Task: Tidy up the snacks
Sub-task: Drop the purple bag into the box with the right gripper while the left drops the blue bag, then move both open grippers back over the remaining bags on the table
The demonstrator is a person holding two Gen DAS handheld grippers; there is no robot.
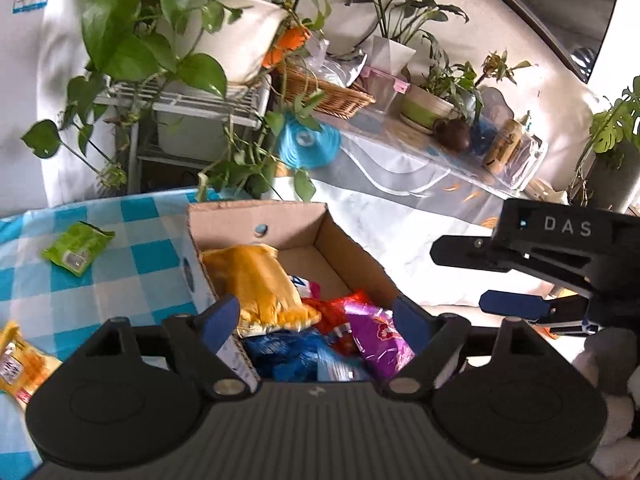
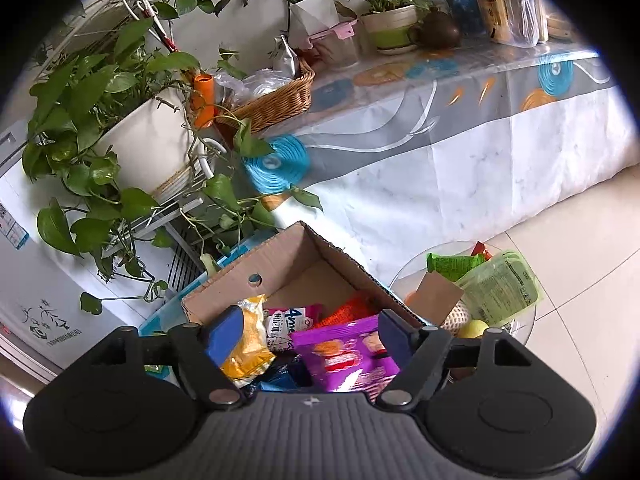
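Both grippers hover over the cardboard box (image 1: 320, 248), which serves as the collecting place for the snacks. The left gripper (image 1: 316, 316) has its blue-padded fingers (image 1: 220, 320) spread wide and empty, straddling the box's near end, probably poised between drops. The right gripper (image 2: 310, 332) likewise has its fingers (image 2: 226, 334) spread apart with nothing pinched, just above the box's contents; from the left wrist view it sits off the box's right side. Inside the box lie a yellow packet (image 1: 260, 288), a purple packet (image 1: 376, 340), a red packet (image 1: 336, 312) and a blue packet (image 1: 288, 356), heaped loosely at the near end. Left of the box, on the blue checked cloth (image 1: 120, 264), a green packet (image 1: 76, 248) and another yellow packet (image 1: 16, 360) remain outside, likely next to be gathered.
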